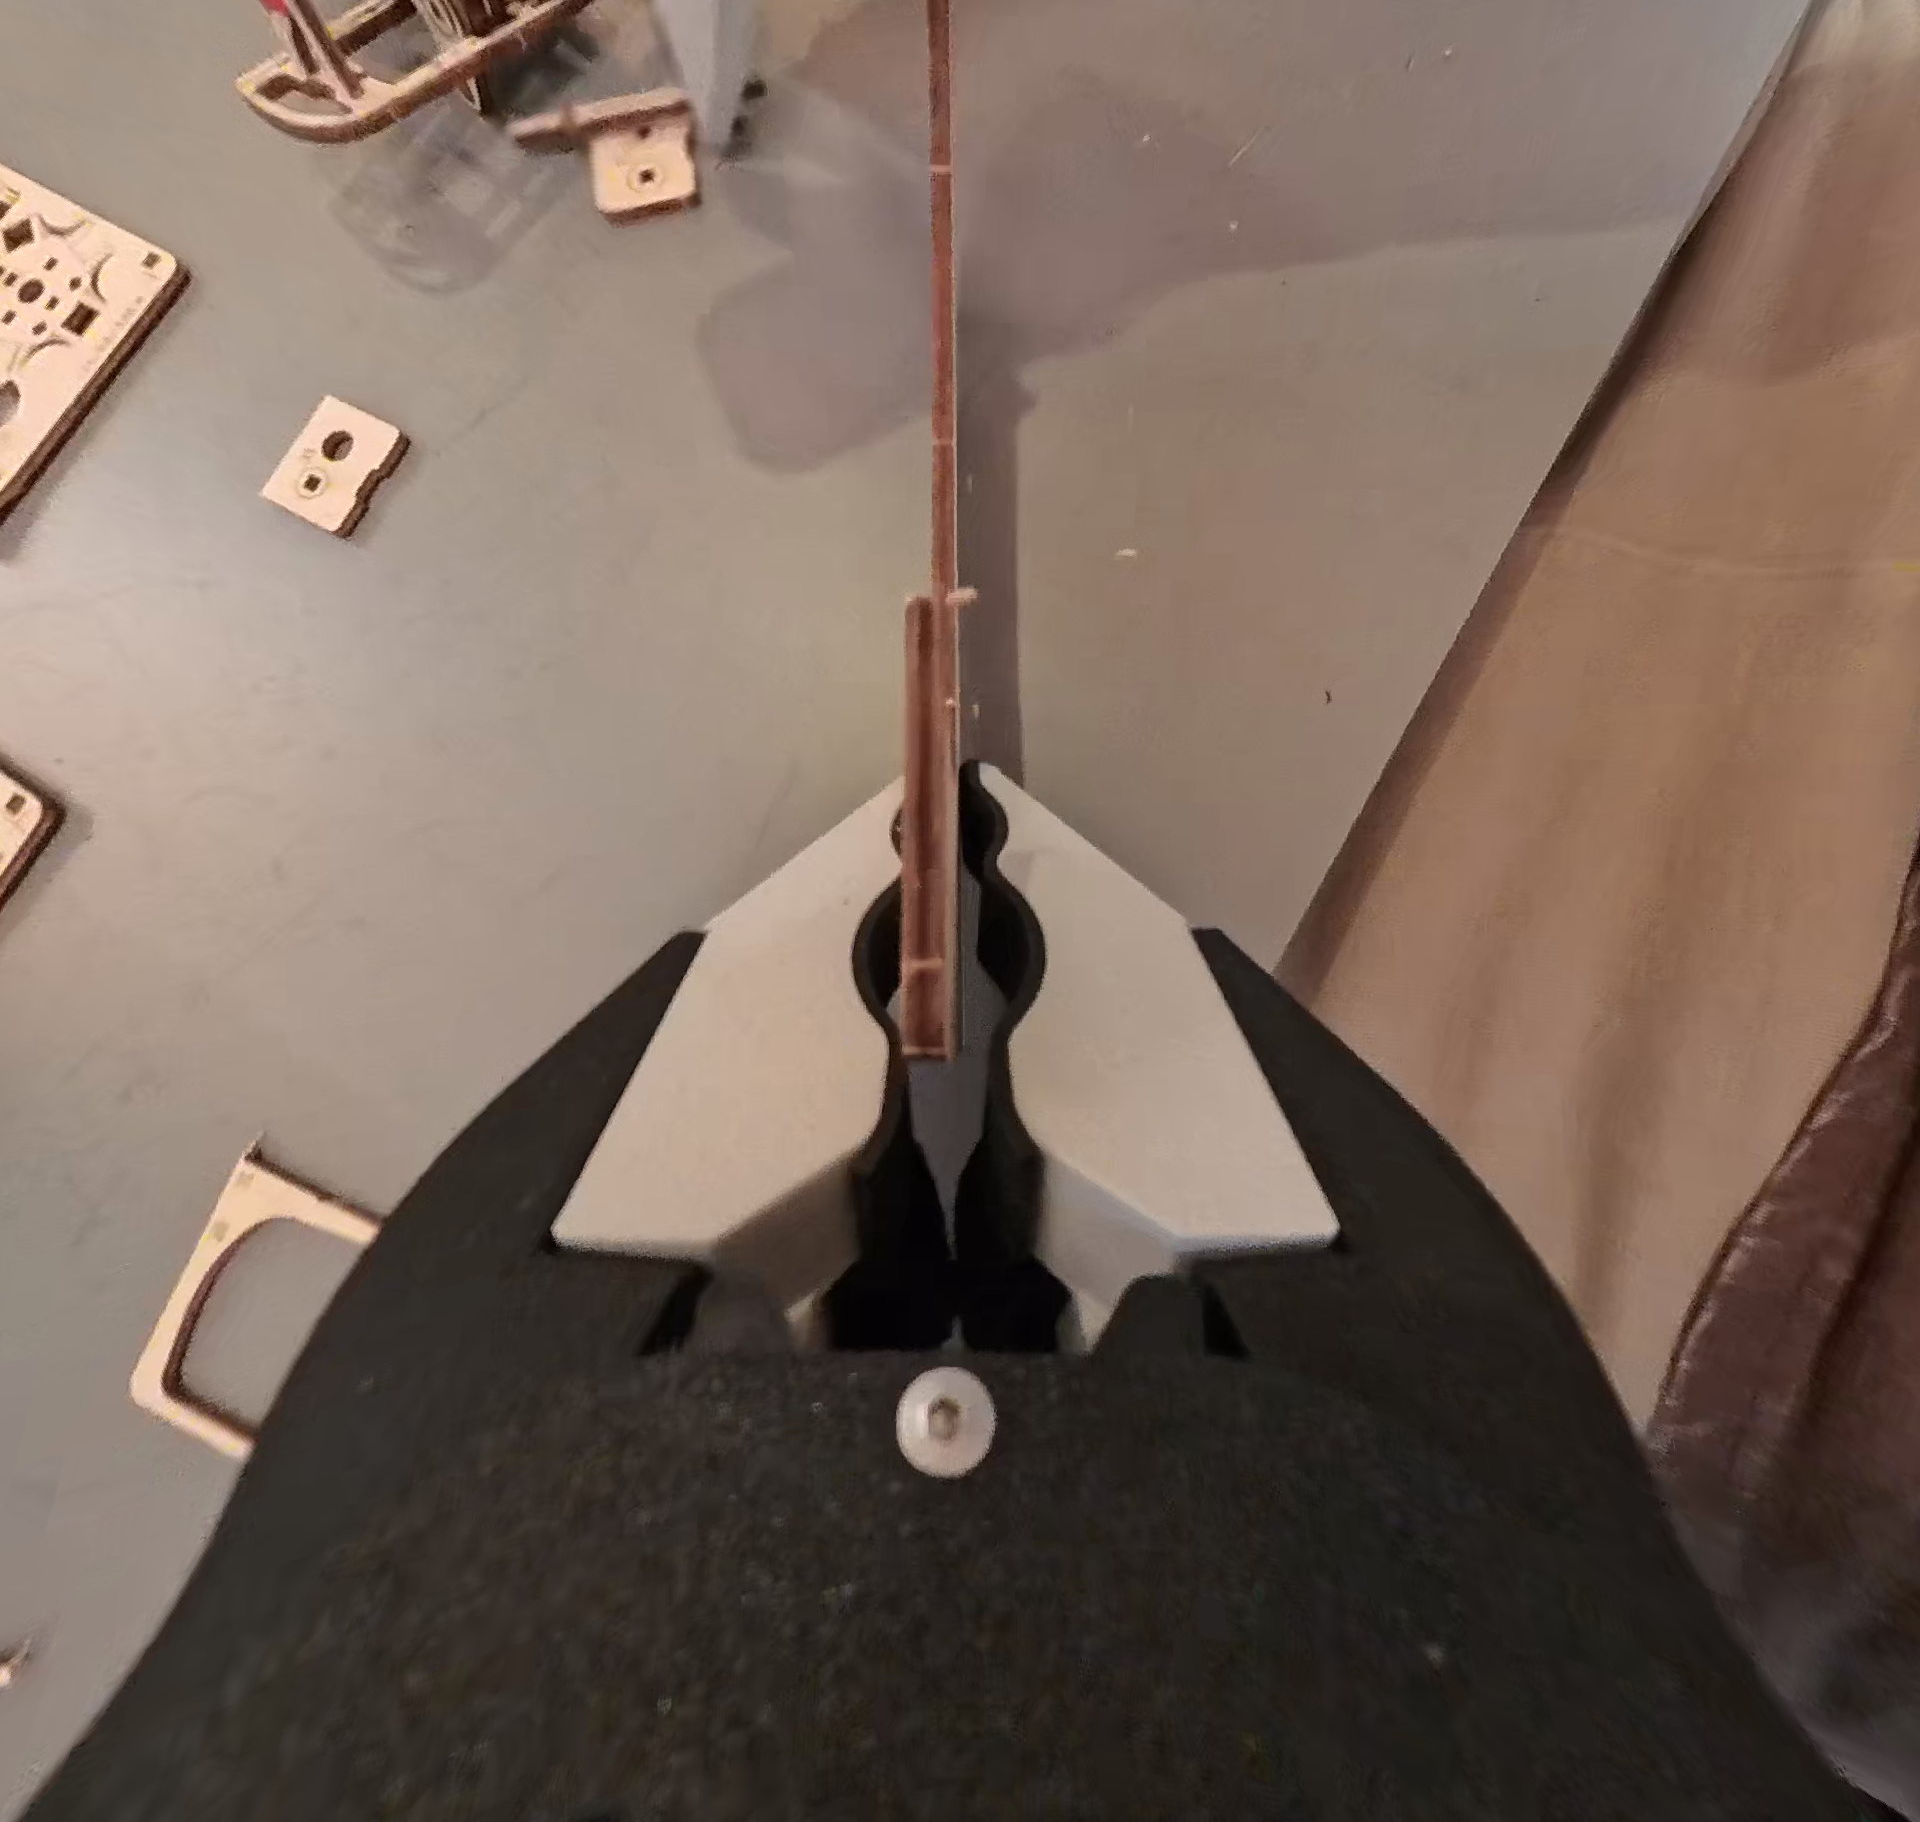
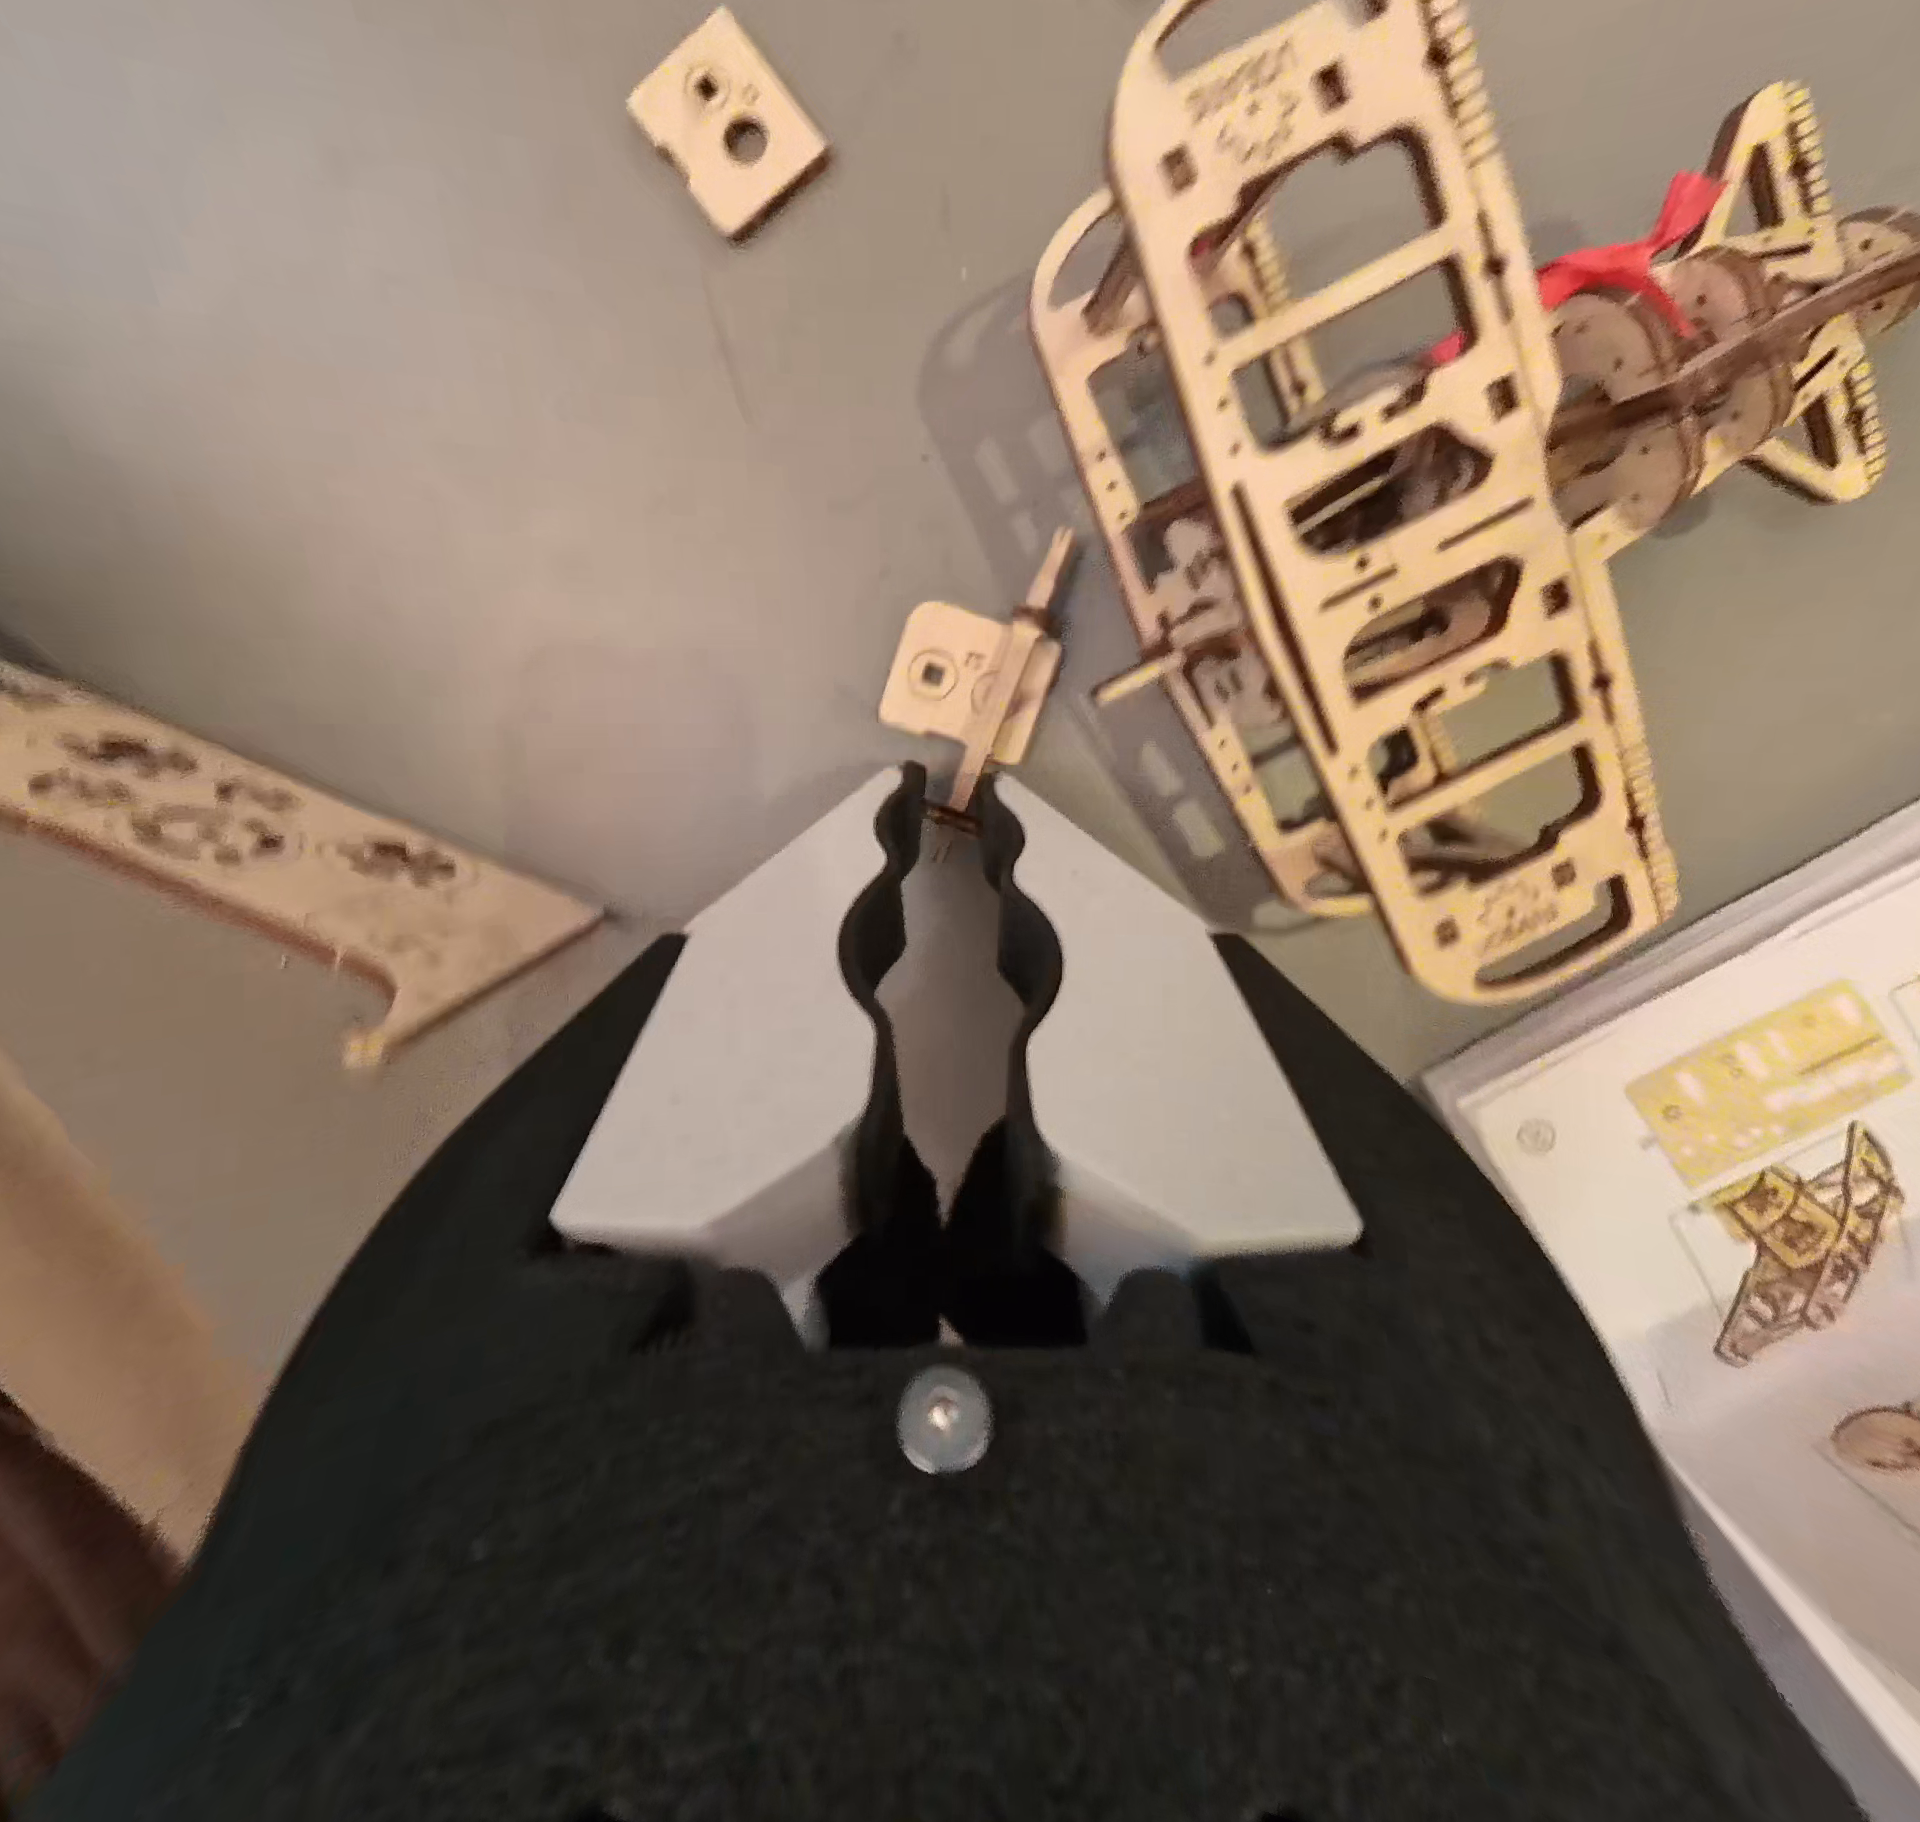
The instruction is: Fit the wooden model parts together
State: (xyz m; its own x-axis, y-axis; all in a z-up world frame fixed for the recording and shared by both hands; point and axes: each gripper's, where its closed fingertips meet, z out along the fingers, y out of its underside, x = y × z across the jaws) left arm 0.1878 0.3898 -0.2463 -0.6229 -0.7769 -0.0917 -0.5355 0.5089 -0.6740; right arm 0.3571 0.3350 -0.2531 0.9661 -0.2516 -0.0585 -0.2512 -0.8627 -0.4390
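Note:
My left gripper (image 1: pixel 951 785) is shut on a thin flat wooden part (image 1: pixel 943 370), seen edge-on and sticking straight out ahead above the grey table. My right gripper (image 2: pixel 956 801) is shut on the end of a thin wooden pin that carries a small square plate (image 2: pixel 966 692); that piece also shows in the left wrist view (image 1: pixel 639 162), low at the table beside a grey finger (image 1: pixel 712 27) of the right gripper. The wooden biplane model (image 2: pixel 1351 525), with a red band at its nose, stands just right of the pin; part of it shows in the left wrist view (image 1: pixel 416 16).
A loose small plate with a hole (image 1: pixel 332 463) (image 2: pixel 727 120) lies on the table. A punched-out wooden sheet (image 1: pixel 62 338) and a frame offcut (image 1: pixel 229 1294) lie at the left. Another offcut (image 2: pixel 260 837) lies left, an instruction booklet (image 2: pixel 1714 1201) at the right. A beige cloth (image 1: pixel 1558 733) borders the table. Some 20 centimeters of space lies between my two pairs of fingers.

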